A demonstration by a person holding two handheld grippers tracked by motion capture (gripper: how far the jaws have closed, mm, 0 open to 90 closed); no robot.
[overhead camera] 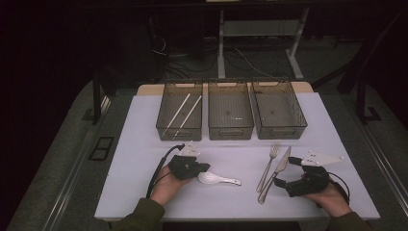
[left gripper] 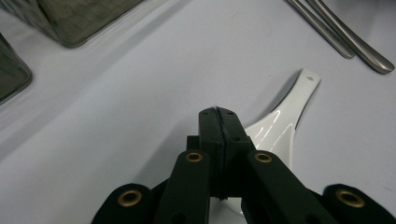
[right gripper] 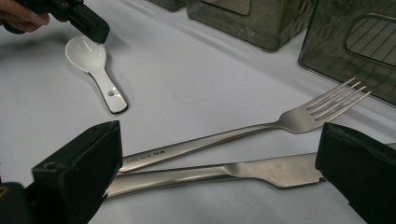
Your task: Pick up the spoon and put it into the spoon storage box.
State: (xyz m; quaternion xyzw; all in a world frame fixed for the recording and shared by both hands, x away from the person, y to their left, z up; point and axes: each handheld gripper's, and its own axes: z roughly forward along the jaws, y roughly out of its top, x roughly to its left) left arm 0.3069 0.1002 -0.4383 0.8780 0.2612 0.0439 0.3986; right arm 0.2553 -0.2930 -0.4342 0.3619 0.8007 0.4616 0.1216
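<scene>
Nearest the camera, at lower left of the high view, the left gripper [overhead camera: 204, 168] is held low with jaws pressed together, clamped on the bowl rim of one white spoon [overhead camera: 219, 180]. One fork [overhead camera: 268, 167] and one knife [overhead camera: 275, 174] lie right of centre. At lower right, the right gripper [overhead camera: 284, 172] is held wide beside them. Three bins [overhead camera: 231, 128] are lined up above.

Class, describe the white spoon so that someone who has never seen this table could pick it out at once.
Start at the white table with three smoky bins along its far side. In front of them, near the front edge, the white spoon lies flat, bowl under the left claw. Unlike the steel fork and knife farther right, it is short, glossy white, with a hole in its handle.
</scene>
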